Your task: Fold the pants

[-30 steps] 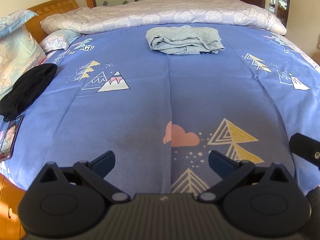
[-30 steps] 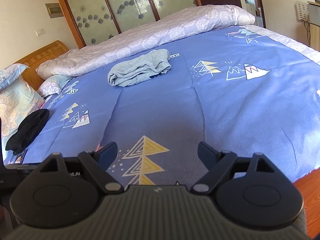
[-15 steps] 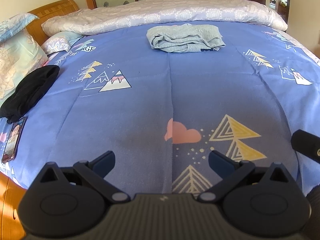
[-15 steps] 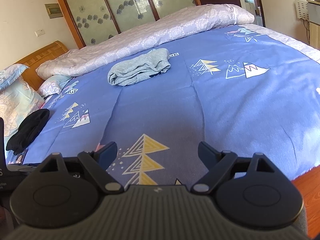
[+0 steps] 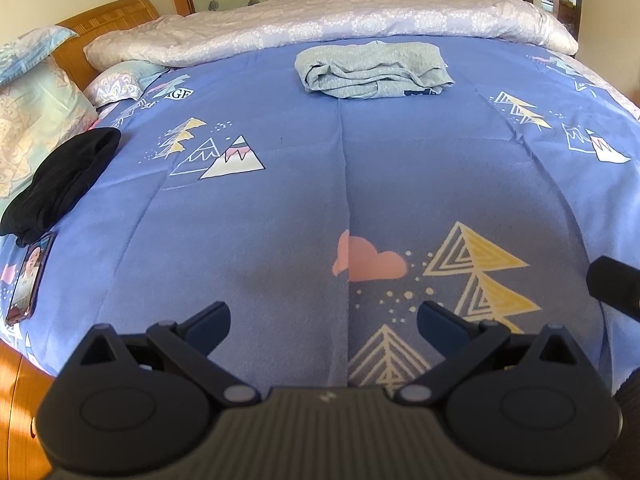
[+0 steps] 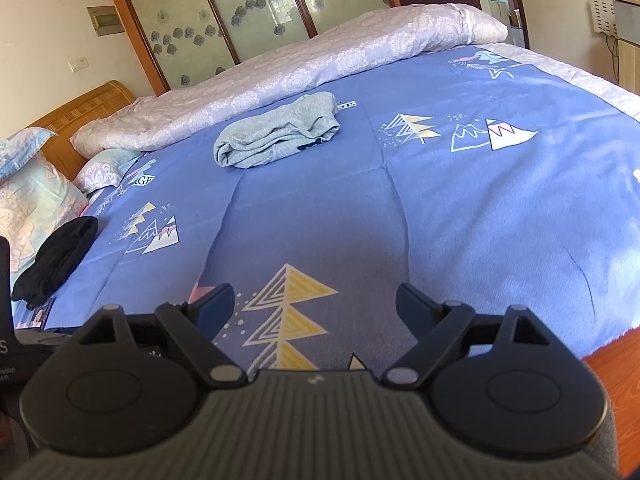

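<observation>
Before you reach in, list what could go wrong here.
1. The grey pants lie bunched far across the bed; both open grippers, left and right, may pinch several layers together.
2. The phone sits near the bed's edge beside the black garment; a careless sweep might knock it off.

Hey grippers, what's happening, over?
Left gripper and right gripper open, empty. Grey pants bundled far across the bed. Nothing between.
</observation>
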`<state>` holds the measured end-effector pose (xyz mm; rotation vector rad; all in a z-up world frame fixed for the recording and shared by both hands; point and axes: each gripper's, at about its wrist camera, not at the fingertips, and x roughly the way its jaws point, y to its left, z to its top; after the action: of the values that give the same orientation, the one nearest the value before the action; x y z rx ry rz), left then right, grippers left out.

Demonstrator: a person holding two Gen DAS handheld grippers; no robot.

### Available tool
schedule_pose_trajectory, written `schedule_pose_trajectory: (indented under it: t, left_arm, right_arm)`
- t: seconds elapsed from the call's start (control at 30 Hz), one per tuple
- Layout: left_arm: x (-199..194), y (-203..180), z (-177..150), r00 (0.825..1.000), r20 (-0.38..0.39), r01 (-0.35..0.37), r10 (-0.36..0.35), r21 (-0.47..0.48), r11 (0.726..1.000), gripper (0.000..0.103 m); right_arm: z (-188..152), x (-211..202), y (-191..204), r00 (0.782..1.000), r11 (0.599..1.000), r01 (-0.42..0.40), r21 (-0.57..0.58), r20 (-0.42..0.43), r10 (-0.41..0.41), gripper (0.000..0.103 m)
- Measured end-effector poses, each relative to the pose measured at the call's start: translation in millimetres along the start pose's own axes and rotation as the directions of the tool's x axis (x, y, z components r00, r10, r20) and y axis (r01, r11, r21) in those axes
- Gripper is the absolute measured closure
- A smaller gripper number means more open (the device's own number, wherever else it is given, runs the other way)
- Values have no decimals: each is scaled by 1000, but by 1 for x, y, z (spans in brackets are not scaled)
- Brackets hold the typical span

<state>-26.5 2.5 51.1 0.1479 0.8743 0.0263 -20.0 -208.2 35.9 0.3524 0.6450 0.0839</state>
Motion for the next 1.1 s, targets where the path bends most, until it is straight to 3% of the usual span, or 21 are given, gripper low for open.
schedule_pose_trajectory:
  t: [1.1]
  left_arm:
    - [20, -1, -7, 997, -75, -22, 22, 9, 1000, 0]
  right_arm:
    - [-1, 6, -5, 1000, 1000, 7, 9, -29, -7, 13]
